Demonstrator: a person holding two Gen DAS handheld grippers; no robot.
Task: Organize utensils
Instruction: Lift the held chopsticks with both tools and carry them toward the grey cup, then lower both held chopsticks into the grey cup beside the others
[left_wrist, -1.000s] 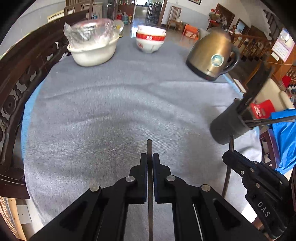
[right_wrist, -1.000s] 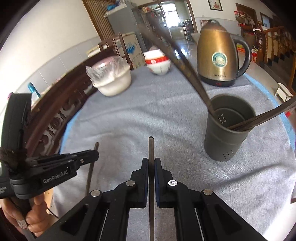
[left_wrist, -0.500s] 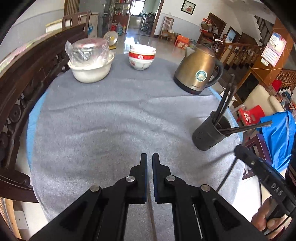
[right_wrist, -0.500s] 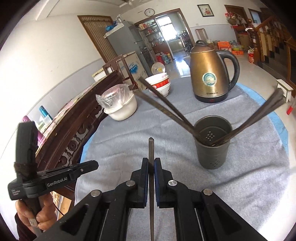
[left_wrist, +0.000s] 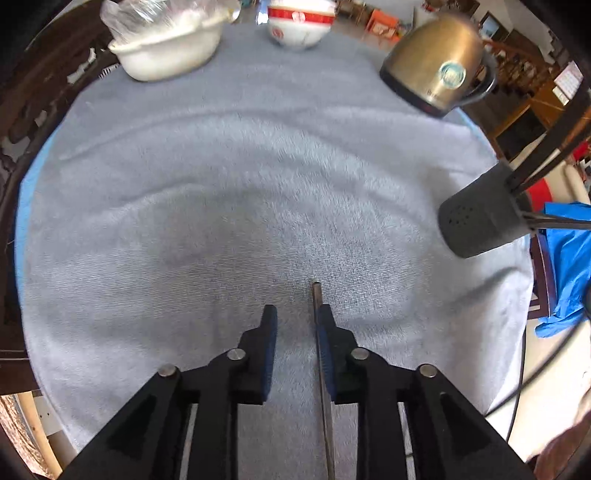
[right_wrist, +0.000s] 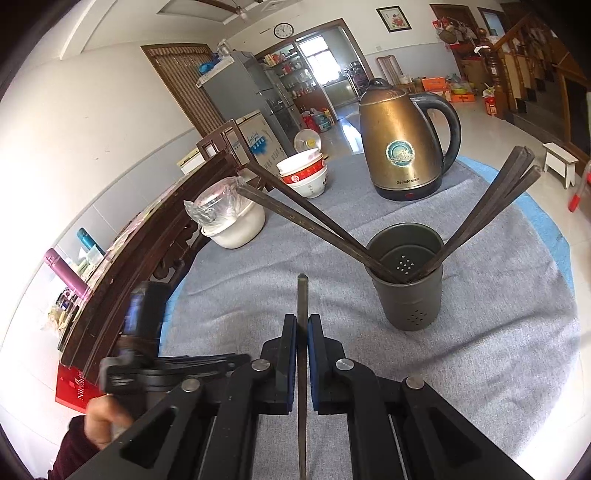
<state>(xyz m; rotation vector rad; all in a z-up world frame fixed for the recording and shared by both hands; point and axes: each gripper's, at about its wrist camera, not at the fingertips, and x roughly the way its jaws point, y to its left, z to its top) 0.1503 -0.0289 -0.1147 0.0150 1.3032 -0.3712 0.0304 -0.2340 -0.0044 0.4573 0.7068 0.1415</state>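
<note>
In the left wrist view my left gripper (left_wrist: 295, 315) is open, low over the grey cloth. A dark chopstick (left_wrist: 320, 354) lies along the inner face of its right finger, not clamped. The grey utensil holder (left_wrist: 480, 218) with several chopsticks stands at the right. In the right wrist view my right gripper (right_wrist: 302, 325) is shut on another dark chopstick (right_wrist: 302, 306), whose tip points up ahead of the jaws. The holder (right_wrist: 410, 288) stands just right of it, with chopsticks (right_wrist: 306, 218) leaning left and right. The left gripper (right_wrist: 177, 369) shows blurred at the lower left.
A brass kettle (right_wrist: 402, 147) stands behind the holder. Stacked red-and-white bowls (right_wrist: 304, 177) and a white bowl covered in plastic (right_wrist: 232, 221) sit at the far side. A dark carved wooden rail (right_wrist: 147, 258) borders the table's left edge. The grey cloth (left_wrist: 221, 203) covers the round table.
My left gripper has dropped close to the cloth and opened, with the chopstick now resting loose against its right finger. The right gripper has risen and tilted, still holding its chopstick.
</note>
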